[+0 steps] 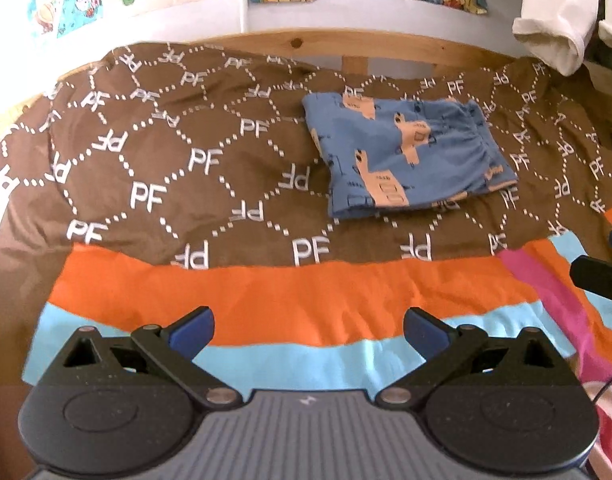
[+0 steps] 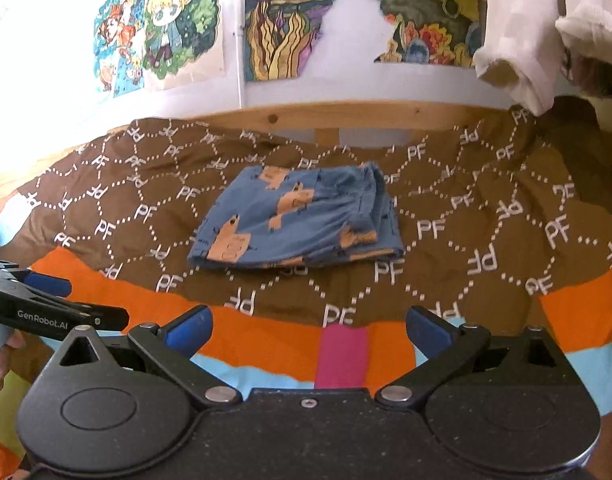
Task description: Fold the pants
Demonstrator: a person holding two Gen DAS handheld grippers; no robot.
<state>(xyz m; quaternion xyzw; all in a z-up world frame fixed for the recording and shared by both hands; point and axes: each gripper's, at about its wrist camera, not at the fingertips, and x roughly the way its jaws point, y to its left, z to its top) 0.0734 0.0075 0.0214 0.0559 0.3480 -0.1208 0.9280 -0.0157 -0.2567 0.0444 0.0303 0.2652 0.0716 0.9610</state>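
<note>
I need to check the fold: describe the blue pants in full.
The blue pants are soft, thin-looking fabric printed with tan llama-like animals. They lie folded into a compact, roughly rectangular stack, with a gathered elastic waistband at the right end and layered edges showing there. They rest flat on the brown "PF" bedspread, near the wooden bed frame. Nothing else touches them; both grippers, left gripper and right gripper, are open and clear of them.

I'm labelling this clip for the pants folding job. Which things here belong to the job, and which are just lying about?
Belongs to the job:
- blue pants, lying folded on the brown bedspread
- left gripper, open
- right gripper, open

Just lying about:
- wall pictures
- white garment hanging at upper right
- striped sheet
- wooden bed frame
</note>
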